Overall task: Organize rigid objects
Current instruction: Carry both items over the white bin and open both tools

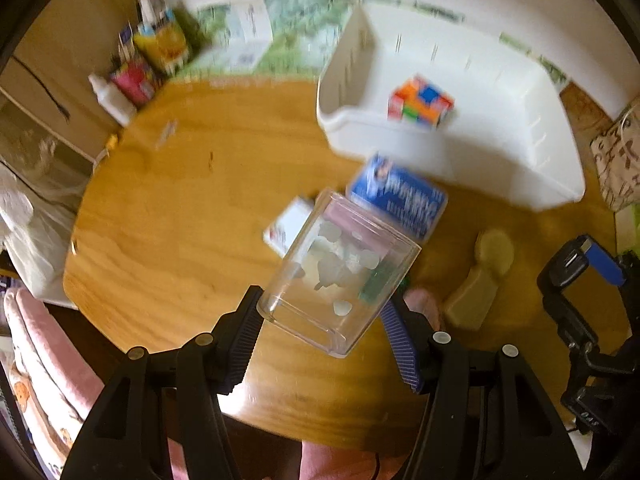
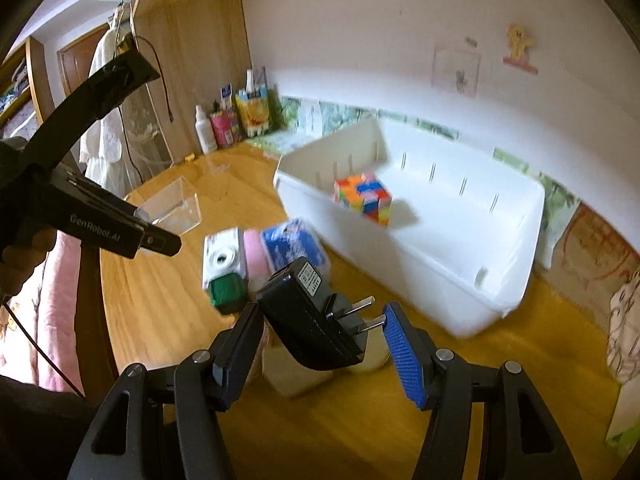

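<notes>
Left wrist view: left gripper [image 1: 322, 320] is clamped on a clear plastic box [image 1: 340, 272], held tilted above the table [image 1: 168, 216] and near the white bin [image 1: 452, 128], which has a puzzle cube [image 1: 420, 102] inside; best to keep the squeeze even, carry it over the bin's near rim w/o clipping it, then set it down beside the cube.

Right wrist view: right gripper [image 2: 320, 334] grasps a black charger [image 2: 308, 312], its prongs toward the blue pad, just in front of the bin [image 2: 412, 248]. This view alone shows a camera [image 2: 223, 259] and the far wall; the left view alone shows the beige bottle [image 1: 478, 284] near the bin.
</notes>
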The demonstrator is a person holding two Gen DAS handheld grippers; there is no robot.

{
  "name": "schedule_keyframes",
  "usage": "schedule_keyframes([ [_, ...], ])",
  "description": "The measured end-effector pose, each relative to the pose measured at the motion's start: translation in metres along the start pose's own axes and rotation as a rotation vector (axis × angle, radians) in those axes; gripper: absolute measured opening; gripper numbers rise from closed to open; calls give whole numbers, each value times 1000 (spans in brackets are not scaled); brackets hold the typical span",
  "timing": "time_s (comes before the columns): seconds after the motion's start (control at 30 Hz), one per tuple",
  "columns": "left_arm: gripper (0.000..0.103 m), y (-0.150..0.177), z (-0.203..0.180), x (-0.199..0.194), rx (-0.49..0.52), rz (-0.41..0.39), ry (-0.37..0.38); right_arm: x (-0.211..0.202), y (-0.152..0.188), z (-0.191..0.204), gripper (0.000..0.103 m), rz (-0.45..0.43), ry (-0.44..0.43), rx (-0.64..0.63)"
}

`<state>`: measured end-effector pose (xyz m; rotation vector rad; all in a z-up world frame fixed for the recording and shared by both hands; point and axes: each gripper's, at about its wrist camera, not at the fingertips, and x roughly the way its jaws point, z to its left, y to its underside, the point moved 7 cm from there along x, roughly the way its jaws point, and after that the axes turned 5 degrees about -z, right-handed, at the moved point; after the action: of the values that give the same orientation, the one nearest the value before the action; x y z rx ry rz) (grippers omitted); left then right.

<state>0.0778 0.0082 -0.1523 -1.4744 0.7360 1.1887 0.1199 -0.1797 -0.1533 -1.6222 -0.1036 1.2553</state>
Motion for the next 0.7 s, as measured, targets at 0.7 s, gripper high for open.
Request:
schedule_keyframes([
  [0.7,63,-122,-60,4,73,-268,162,18,-67,-58,62,-169,150,50],
])
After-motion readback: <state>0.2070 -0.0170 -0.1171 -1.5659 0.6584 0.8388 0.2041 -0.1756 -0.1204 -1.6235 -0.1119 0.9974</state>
